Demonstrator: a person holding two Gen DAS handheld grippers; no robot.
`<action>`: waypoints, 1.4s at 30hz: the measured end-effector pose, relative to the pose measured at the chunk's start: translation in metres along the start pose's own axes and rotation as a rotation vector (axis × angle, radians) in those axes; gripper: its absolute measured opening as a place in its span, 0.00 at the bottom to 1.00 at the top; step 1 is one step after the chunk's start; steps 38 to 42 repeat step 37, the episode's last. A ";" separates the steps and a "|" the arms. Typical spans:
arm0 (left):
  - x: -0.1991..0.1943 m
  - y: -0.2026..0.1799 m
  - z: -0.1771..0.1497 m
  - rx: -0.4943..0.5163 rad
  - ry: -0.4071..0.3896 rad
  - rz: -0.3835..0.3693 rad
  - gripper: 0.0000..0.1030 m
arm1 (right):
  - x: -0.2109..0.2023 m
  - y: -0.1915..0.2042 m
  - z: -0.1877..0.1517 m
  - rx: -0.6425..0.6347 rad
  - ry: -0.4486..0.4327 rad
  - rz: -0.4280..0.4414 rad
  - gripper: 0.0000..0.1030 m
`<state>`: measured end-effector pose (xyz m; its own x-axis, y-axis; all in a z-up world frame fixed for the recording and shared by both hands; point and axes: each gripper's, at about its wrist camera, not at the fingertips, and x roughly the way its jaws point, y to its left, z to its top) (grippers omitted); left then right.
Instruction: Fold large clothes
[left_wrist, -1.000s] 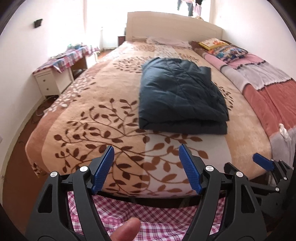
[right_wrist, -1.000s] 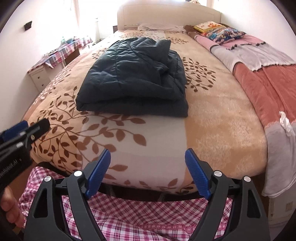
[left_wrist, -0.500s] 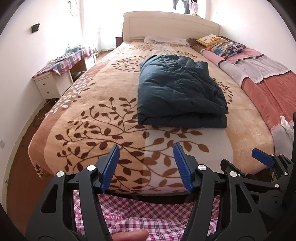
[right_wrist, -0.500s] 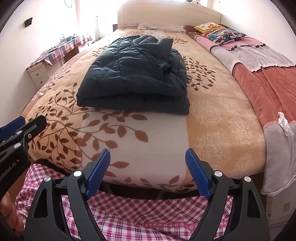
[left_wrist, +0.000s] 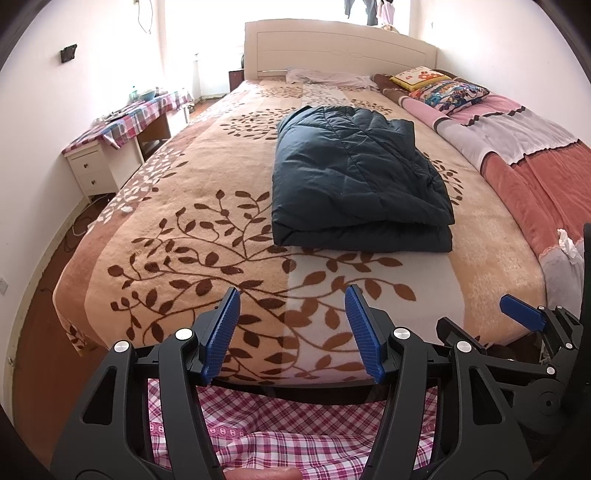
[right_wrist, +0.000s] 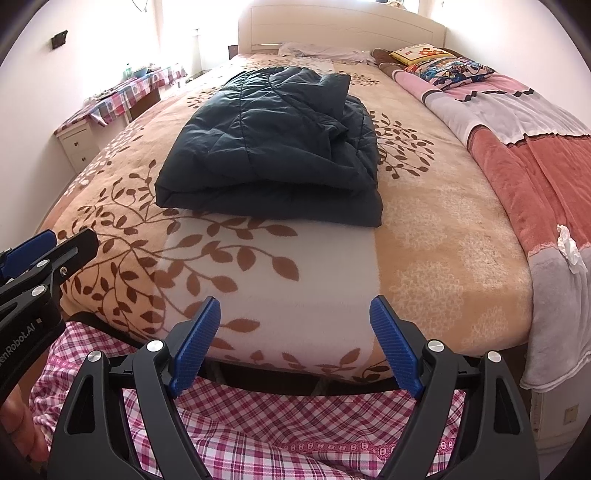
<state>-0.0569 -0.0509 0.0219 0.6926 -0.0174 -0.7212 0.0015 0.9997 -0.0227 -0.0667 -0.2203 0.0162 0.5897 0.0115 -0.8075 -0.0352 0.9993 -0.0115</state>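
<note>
A dark blue quilted jacket (left_wrist: 354, 184) (right_wrist: 273, 147) lies folded into a thick rectangle in the middle of the bed (left_wrist: 192, 221), its folded edge toward me. My left gripper (left_wrist: 291, 332) hangs open over the bed's foot edge, well short of the jacket, nothing between its blue pads. My right gripper (right_wrist: 295, 343) is also open and empty, beside the left one at the same edge. Each gripper shows in the other's view, the right gripper's blue pad (left_wrist: 521, 317) at the right edge and the left gripper's tip (right_wrist: 48, 254) at the left edge.
A leaf-patterned beige blanket (right_wrist: 424, 258) covers the bed. A pink and red quilt (left_wrist: 524, 173) with cushions (left_wrist: 447, 92) runs along the right side. A white nightstand (left_wrist: 96, 170) stands at left under a checked cloth. Pink checked fabric (right_wrist: 295, 435) lies below the grippers.
The left gripper's jaws have narrowed somewhat and its view has tilted slightly. The right gripper and the folded jacket have stayed where they were.
</note>
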 end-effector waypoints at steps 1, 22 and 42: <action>0.000 0.000 0.000 0.000 -0.001 0.000 0.57 | 0.000 0.000 0.000 0.000 0.000 -0.001 0.78; 0.002 -0.001 -0.002 0.000 0.006 -0.003 0.57 | 0.001 0.000 -0.001 -0.003 0.003 0.005 0.78; 0.004 -0.002 -0.007 -0.003 0.019 -0.004 0.57 | 0.001 0.002 -0.002 -0.004 0.006 0.006 0.78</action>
